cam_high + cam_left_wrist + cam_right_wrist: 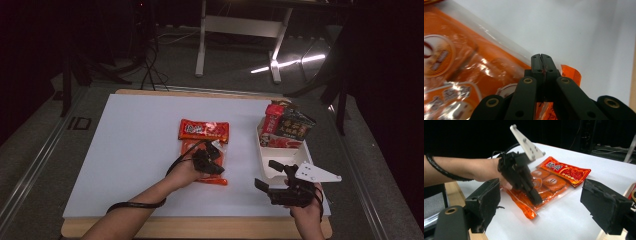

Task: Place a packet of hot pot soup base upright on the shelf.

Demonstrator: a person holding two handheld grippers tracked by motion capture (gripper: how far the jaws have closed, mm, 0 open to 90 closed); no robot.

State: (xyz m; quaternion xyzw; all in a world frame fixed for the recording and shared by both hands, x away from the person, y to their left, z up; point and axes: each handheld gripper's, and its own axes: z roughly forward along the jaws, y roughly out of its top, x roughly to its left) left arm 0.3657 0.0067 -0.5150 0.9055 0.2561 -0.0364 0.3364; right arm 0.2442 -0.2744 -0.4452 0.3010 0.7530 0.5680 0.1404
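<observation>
Left gripper is clamped on the orange snack pack's edge near the table's front — probably for lifting. Right gripper waits, jaws apart, by the white box.

Glossy clear-plastic orange snack pack on a matt white table

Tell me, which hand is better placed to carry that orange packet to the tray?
Left, probably: the left gripper is shut on the clear orange plastic snack packet; the right gripper hangs open.
</observation>
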